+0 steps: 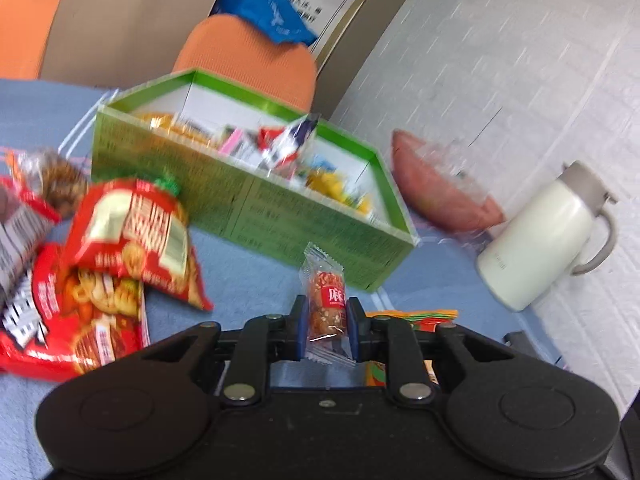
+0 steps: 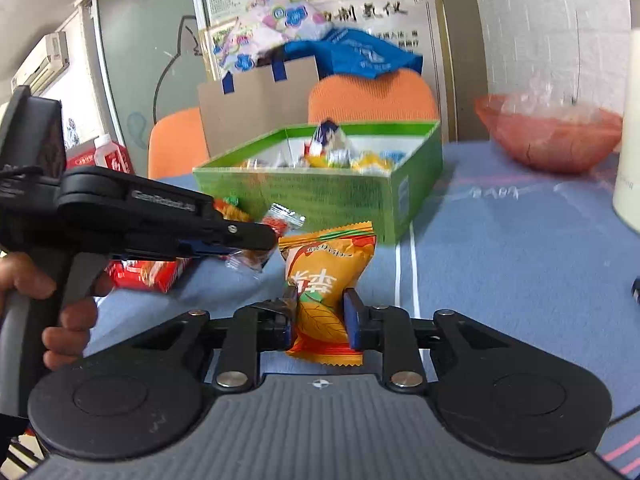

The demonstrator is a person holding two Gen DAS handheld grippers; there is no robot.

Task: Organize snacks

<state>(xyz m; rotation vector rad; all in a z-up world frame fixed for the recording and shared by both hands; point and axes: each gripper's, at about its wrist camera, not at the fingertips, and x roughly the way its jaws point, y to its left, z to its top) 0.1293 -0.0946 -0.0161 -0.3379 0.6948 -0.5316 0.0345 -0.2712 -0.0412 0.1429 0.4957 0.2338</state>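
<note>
A green open box holding several small snacks stands on the blue tablecloth; it also shows in the right wrist view. My left gripper is shut on a small clear-wrapped nut bar, held just in front of the box. My right gripper is shut on an orange snack packet, held above the cloth in front of the box. The left gripper with its bar shows at the left of the right wrist view.
Red snack bags lie left of the box. A pink bowl and a white jug stand right of it. Orange chairs and a cardboard box stand behind the table.
</note>
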